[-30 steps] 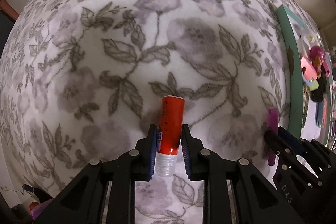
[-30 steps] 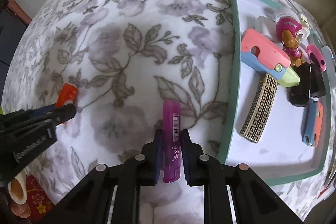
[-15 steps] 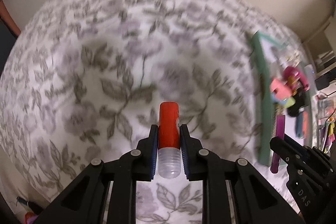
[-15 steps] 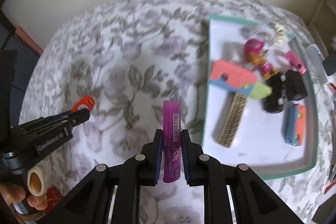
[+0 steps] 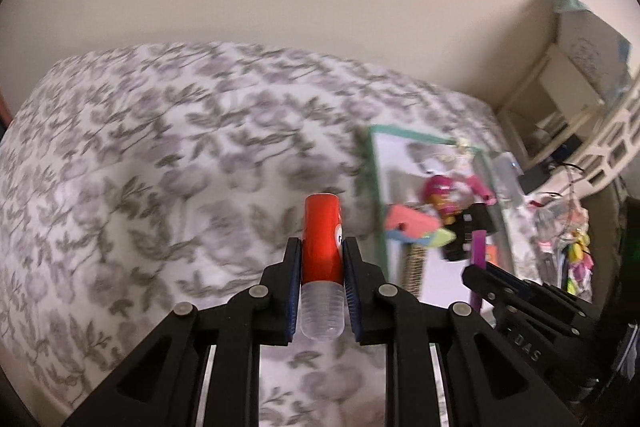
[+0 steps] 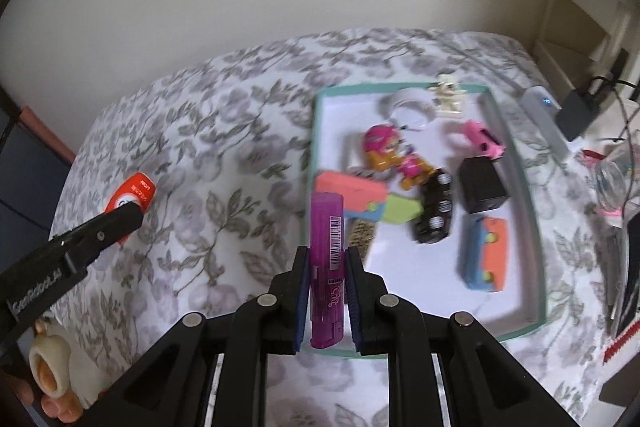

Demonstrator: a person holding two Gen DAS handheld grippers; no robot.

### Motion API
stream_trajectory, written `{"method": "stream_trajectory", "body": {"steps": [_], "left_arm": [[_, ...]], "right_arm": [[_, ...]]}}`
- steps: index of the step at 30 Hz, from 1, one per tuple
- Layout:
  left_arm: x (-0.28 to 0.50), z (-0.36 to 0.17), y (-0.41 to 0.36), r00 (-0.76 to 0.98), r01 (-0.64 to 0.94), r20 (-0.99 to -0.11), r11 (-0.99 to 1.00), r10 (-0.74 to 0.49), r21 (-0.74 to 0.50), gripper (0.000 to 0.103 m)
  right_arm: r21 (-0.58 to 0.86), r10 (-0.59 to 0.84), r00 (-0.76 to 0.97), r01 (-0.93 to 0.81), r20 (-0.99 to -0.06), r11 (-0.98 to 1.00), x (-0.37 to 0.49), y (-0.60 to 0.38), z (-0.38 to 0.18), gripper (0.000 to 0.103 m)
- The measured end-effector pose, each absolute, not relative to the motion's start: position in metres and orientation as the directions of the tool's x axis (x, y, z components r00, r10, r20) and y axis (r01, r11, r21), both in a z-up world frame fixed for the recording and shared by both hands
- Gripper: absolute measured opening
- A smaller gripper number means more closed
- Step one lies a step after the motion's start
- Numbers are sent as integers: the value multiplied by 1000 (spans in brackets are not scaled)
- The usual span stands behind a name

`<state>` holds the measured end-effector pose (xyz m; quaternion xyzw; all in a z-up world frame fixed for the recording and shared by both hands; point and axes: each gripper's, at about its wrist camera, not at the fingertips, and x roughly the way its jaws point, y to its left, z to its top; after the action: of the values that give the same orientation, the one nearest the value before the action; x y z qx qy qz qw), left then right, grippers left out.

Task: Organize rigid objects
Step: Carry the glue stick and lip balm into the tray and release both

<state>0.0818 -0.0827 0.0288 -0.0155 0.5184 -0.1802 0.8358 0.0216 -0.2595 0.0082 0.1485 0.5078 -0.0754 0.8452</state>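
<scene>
**Both grippers hold tubes above the floral bed**

A bed [image 6: 208, 155] with a grey floral cover fills both views. On it lies a shallow teal-rimmed tray [image 6: 536, 251] holding a pink-helmeted toy figure [image 6: 390, 151], a black box [image 6: 482, 185], a blue and orange toy car [image 6: 486, 253] and other small items. The left gripper [image 5: 322, 269] has its jaws clamped on a red glue stick [image 5: 322, 241] with a clear end, left of the tray. The right gripper [image 6: 327, 285] has its jaws clamped on a purple tube [image 6: 327, 259] with a barcode, at the tray's near left edge
</scene>
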Motion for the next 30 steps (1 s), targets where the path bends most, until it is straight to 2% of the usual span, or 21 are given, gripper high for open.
{"method": "stream_trajectory", "body": {"steps": [8, 14, 21, 28, 30], "left_arm": [[66, 26, -145, 388, 423, -847, 886, -365, -188, 21], [51, 3, -195, 353, 531, -871, 839, -343, -115, 21], [47, -34, -221, 277, 556, -907, 823, -317, -118, 21], [43, -48, -229, 252, 566, -921, 817, -296, -108, 22], [42, -46, -228, 261, 569, -919, 816, -296, -101, 27]], "right_arm": [[152, -50, 475, 376, -879, 914, 7, -308, 13, 18], [96, -106, 391, 463, -914, 881, -1, -345, -11, 18], [104, -56, 305, 483, -951, 869, -2, -359, -45, 18], [105, -41, 291, 471, -956, 876, -2, -356, -53, 19], [105, -41, 290, 470, -956, 877, -2, -356, -53, 19]]}}
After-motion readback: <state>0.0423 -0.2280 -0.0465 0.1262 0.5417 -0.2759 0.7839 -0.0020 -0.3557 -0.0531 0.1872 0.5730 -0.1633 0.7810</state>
